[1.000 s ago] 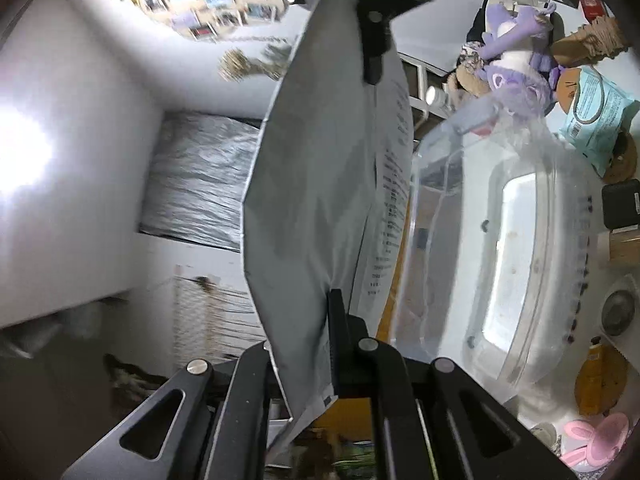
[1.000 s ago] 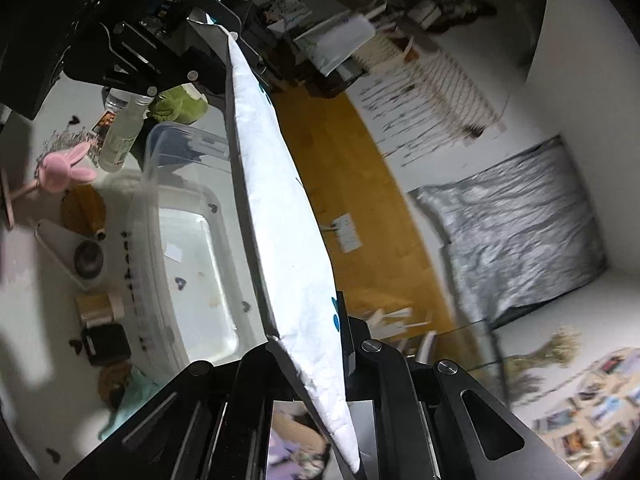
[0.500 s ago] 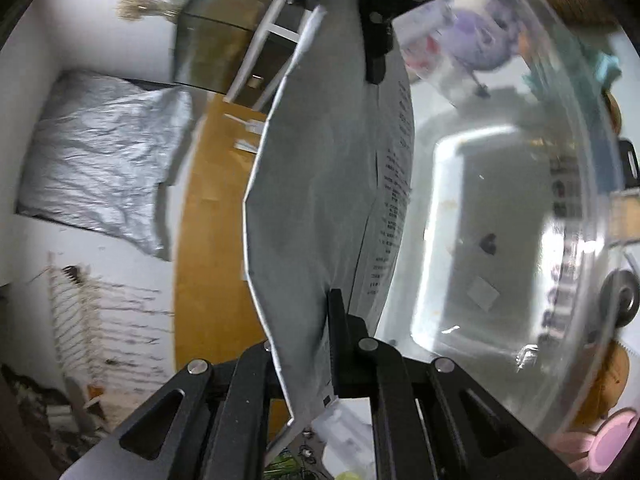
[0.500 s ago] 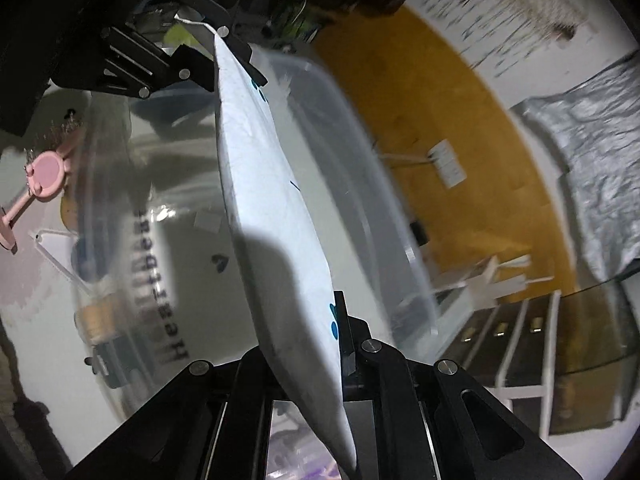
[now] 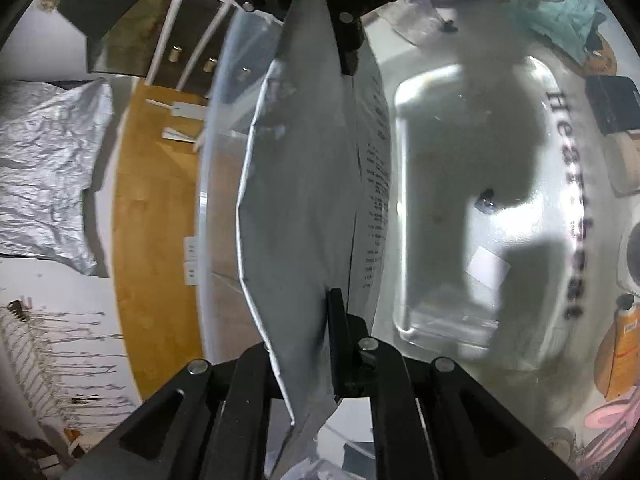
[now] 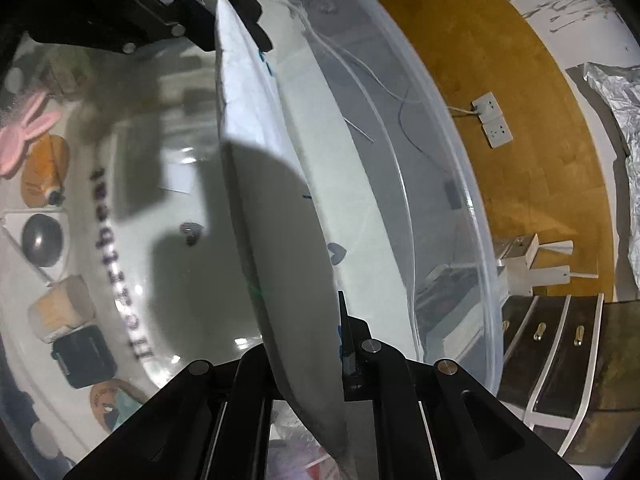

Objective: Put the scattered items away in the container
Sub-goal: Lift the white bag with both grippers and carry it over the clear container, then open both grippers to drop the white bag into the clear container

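An orange-brown floor (image 5: 152,208), a crumpled silver sheet (image 5: 44,168) and a dark set of drawers with white rails fill the left of the left wrist view, with a clear plastic bin (image 5: 472,208) spreading across the right. The left gripper (image 5: 316,344) is clamped almost fully closed on the near edge of a flat grey-white pouch (image 5: 304,184), which stands on edge over the bin's near rim; the other gripper pinches the far end at the top. The bin looks nearly empty: only a small dark heart mark (image 5: 486,200) and a pale slip of paper (image 5: 490,268) show at its bottom, and I cannot tell whether either lies inside. Loose things sit outside the far wall. In the right wrist view the same floor (image 6: 520,120) with its wall sockets (image 6: 492,120) shows through the bin (image 6: 460,208). The right gripper (image 6: 316,356) is likewise nipped tight on the pouch (image 6: 272,200), which hangs edgewise above the bin's open mouth. A pink rabbit toy (image 6: 24,136), a black box (image 6: 82,356) and a tan cup (image 6: 60,308) remain outside. The risk, as I judge it: if one end is let go first, the pouch could swing and catch the rim or tip out onto the floor side.
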`<state>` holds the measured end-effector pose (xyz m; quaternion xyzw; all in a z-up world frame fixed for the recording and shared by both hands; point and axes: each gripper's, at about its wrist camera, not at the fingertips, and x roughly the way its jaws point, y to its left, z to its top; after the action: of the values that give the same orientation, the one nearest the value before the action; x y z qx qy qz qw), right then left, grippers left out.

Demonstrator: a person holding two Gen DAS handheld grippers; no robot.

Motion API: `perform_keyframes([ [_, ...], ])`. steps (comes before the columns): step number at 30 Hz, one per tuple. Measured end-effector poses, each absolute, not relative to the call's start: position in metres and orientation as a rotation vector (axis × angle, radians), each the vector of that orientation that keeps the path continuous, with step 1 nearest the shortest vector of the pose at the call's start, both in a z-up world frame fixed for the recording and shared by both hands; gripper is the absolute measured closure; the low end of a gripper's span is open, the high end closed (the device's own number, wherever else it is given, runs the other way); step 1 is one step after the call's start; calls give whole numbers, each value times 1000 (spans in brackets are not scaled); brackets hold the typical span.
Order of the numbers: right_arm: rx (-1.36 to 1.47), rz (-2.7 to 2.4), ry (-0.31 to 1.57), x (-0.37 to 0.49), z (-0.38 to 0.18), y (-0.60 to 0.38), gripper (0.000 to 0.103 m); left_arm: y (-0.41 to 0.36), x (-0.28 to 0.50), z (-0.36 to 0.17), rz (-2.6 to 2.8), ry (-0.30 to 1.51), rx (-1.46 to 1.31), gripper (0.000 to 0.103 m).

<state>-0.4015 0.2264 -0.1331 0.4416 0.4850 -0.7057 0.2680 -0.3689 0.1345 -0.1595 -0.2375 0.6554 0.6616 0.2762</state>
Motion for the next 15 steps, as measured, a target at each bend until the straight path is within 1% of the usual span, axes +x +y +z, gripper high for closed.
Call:
perform_keyframes([
  [9,1200,-1863,1402,-407,-167,219,96,136,-374,-189,1713,1805,-667,95],
  [11,1214,-1855,1410,-408,-171,218,96,136,-373,-192,1700,1799,-685,91],
  [13,1222,-1853,1431,-408,-175,218,96,136,-375,-188,1706,1766,-709,91],
  [15,1255,-1865,1401,-412,-174,219,95,134,-376,-182,1721,1732,-733,85],
])
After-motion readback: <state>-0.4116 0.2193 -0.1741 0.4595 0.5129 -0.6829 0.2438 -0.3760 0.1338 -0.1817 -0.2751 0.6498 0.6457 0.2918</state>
